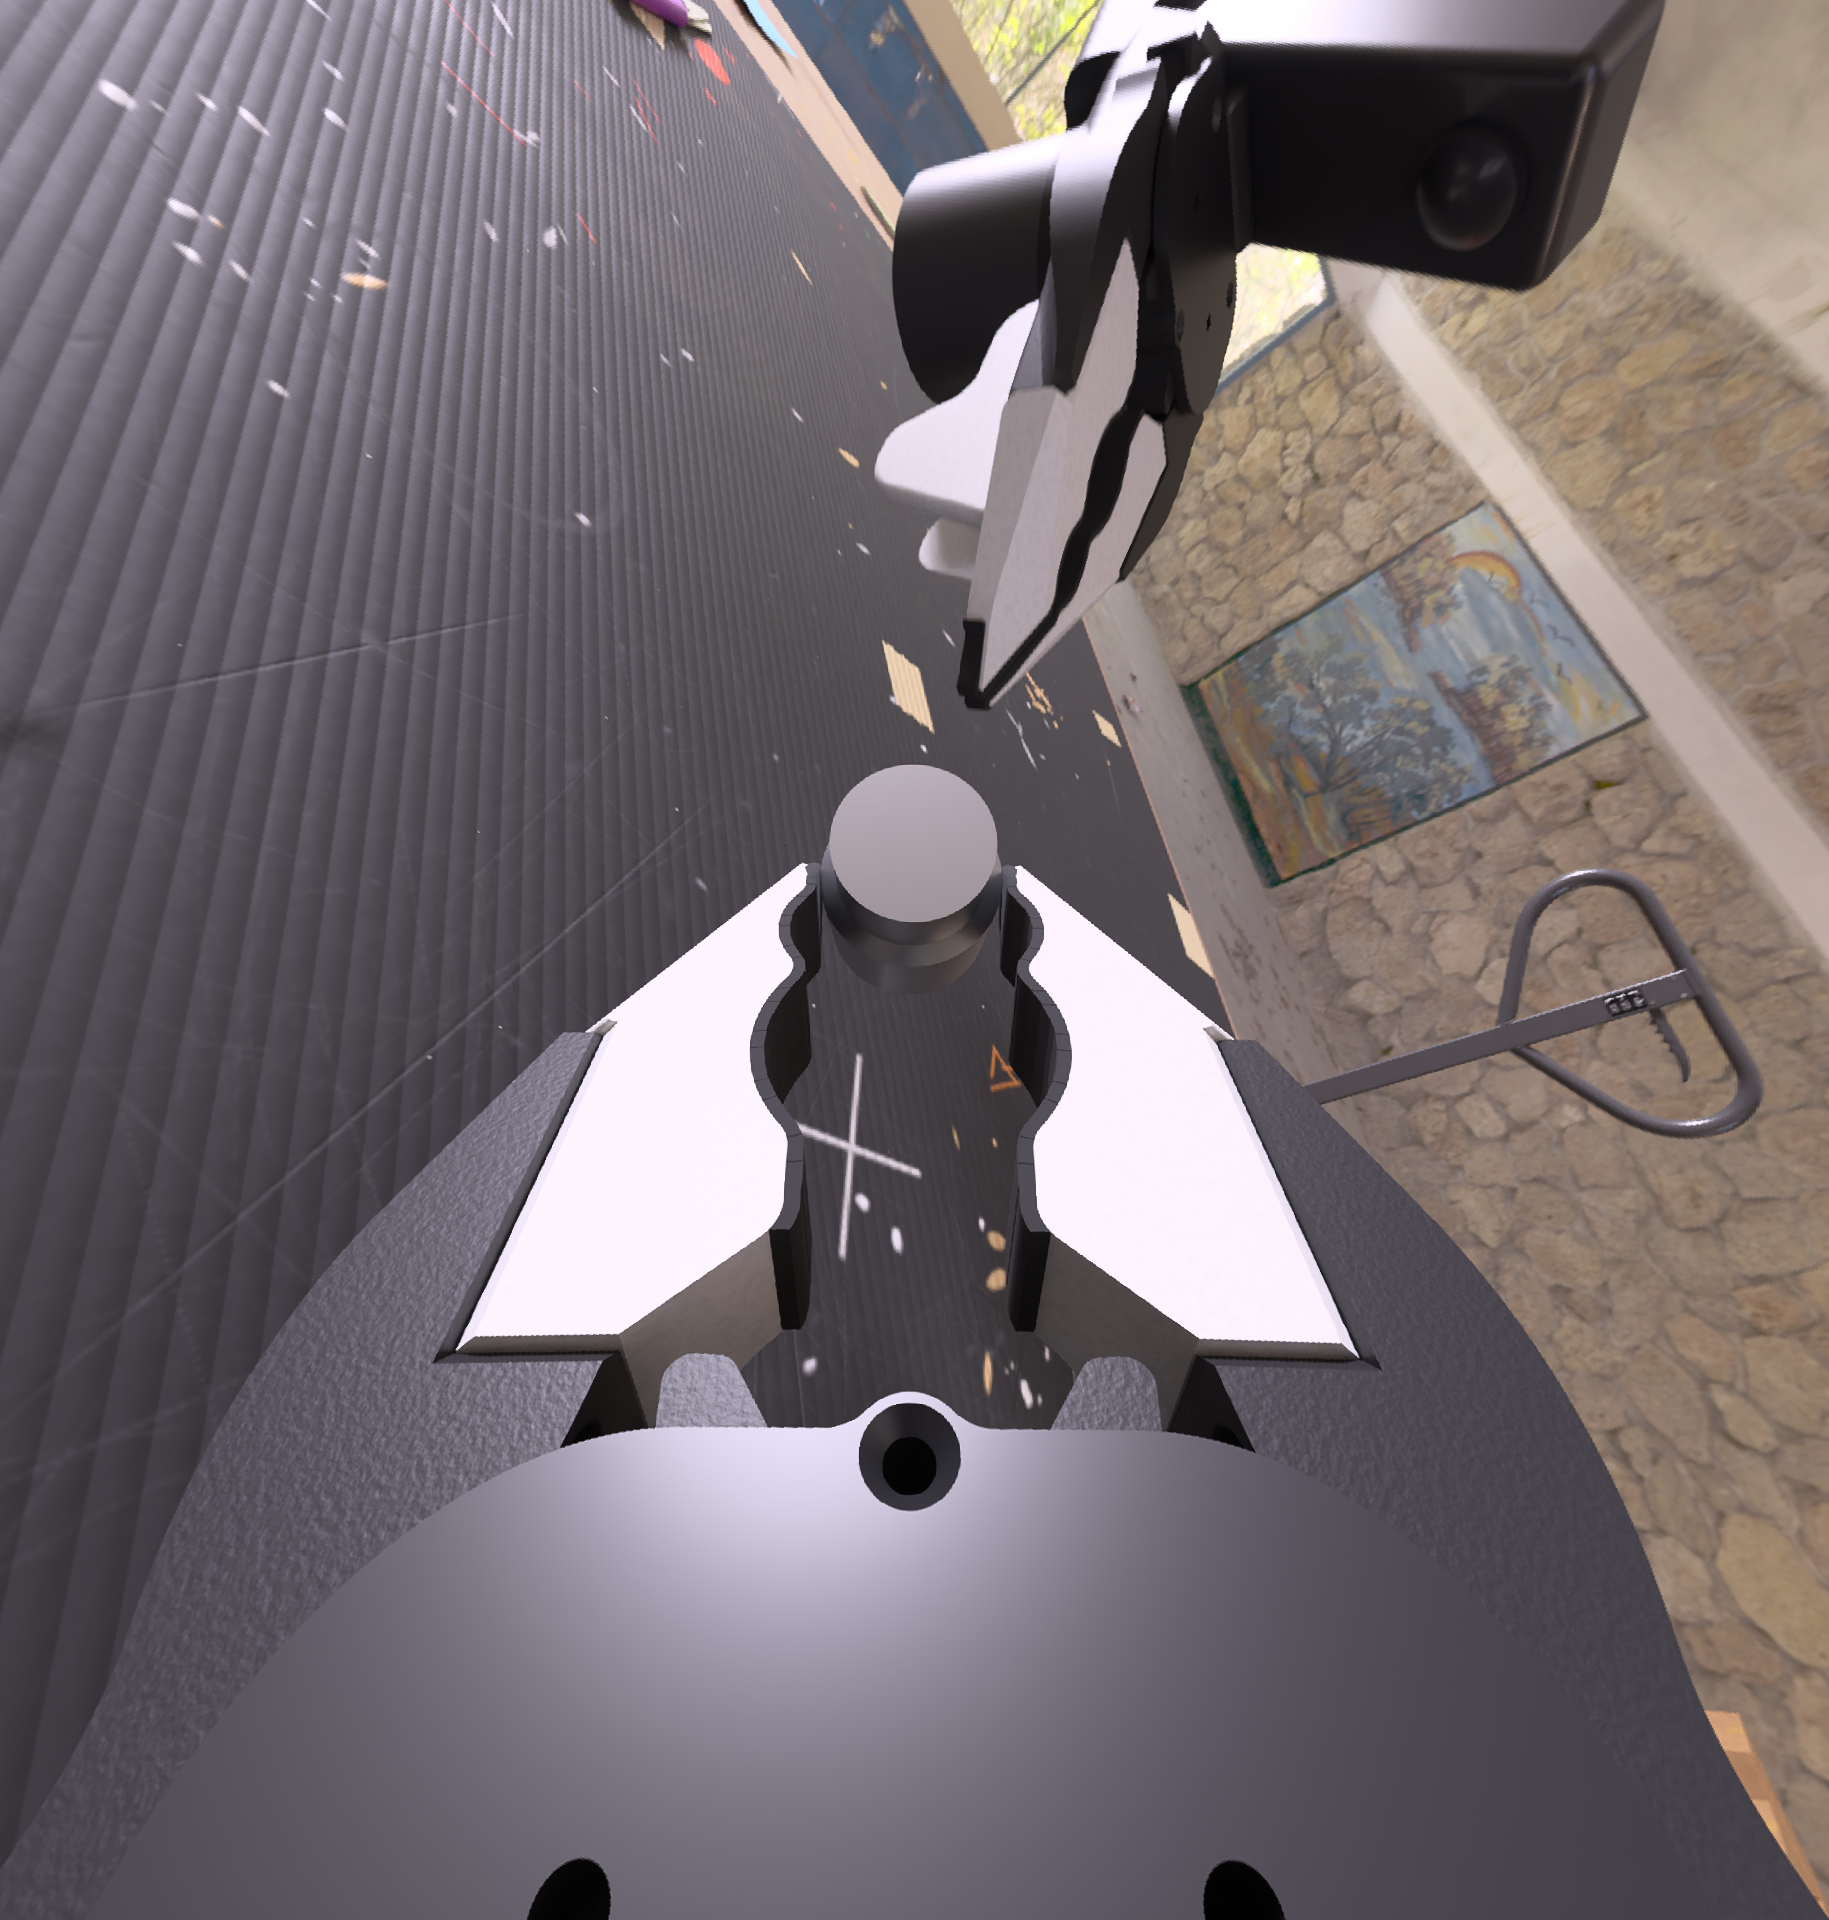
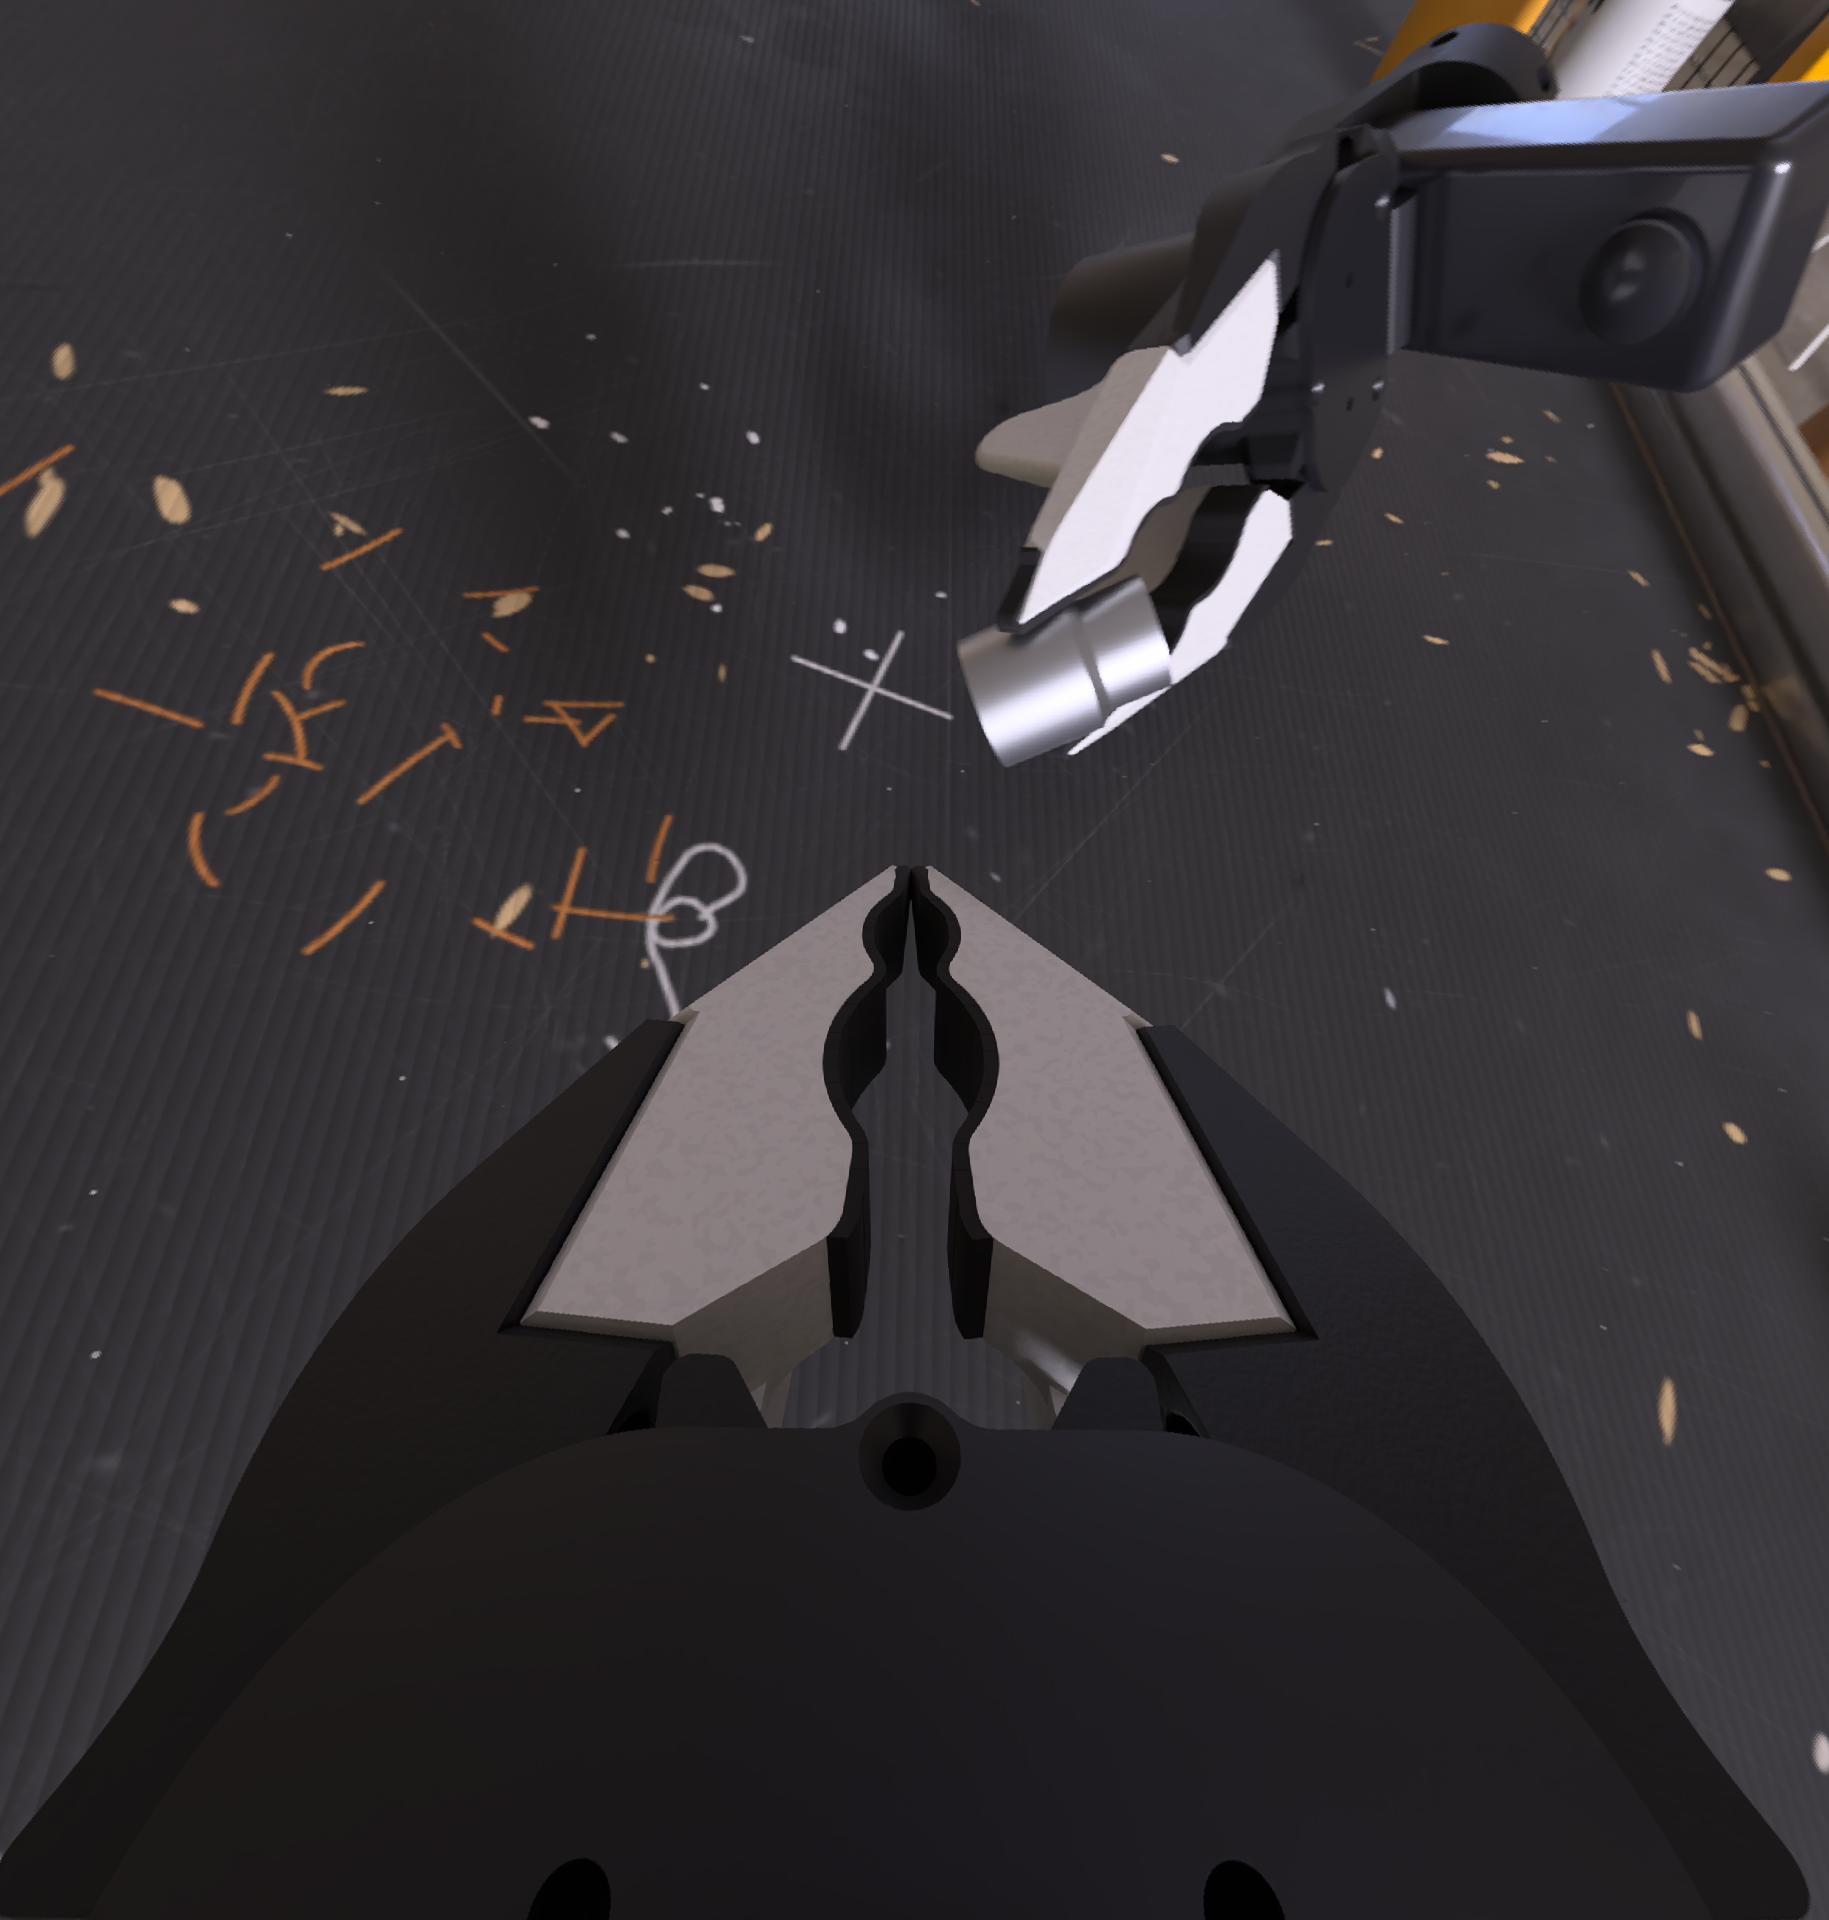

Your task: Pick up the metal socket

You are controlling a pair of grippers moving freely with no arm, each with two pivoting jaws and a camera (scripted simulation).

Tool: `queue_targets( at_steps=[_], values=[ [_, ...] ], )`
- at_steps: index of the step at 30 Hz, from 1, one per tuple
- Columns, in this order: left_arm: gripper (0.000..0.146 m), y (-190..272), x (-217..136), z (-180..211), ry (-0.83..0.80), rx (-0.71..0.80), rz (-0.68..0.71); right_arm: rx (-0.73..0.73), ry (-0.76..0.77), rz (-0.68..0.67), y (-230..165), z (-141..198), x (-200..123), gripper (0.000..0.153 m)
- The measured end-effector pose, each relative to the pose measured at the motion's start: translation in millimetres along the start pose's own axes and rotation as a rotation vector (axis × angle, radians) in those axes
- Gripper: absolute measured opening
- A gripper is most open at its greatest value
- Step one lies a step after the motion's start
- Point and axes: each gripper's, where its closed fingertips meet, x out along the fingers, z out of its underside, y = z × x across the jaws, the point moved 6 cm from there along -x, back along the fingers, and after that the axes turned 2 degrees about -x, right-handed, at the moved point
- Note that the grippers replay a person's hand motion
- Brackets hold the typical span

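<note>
2 grippers are sharing the scene, and the left gripper (image 1: 912, 902) is the one doing the work: its fingertips are pinching the metal socket (image 1: 912, 878) by its narrower end, the flat round face pointing away past the tips. In the right wrist view that socket (image 2: 1064, 681) is hanging clear above the dark ribbed mat (image 2: 370, 1143), just right of a white chalk cross (image 2: 874, 691). The right gripper (image 2: 910, 883) is hovering nearby with its fingers pressed together on nothing. Orange scribbles (image 2: 297, 769) are lying on the mat to the left. Farther off, a painting (image 1: 1409, 686) is hanging on the stone wall (image 1: 1512, 1299).
</note>
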Motion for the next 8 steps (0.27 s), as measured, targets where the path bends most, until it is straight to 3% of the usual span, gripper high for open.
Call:
queue_targets(
  at_steps=[8],
  values=[
    [0.034,-3.1,-1.1,-1.9,0.016,-0.007,-0.02,0.036,-0.053,0.097,5.2,8.2,9.7,0.002]
  ],
)
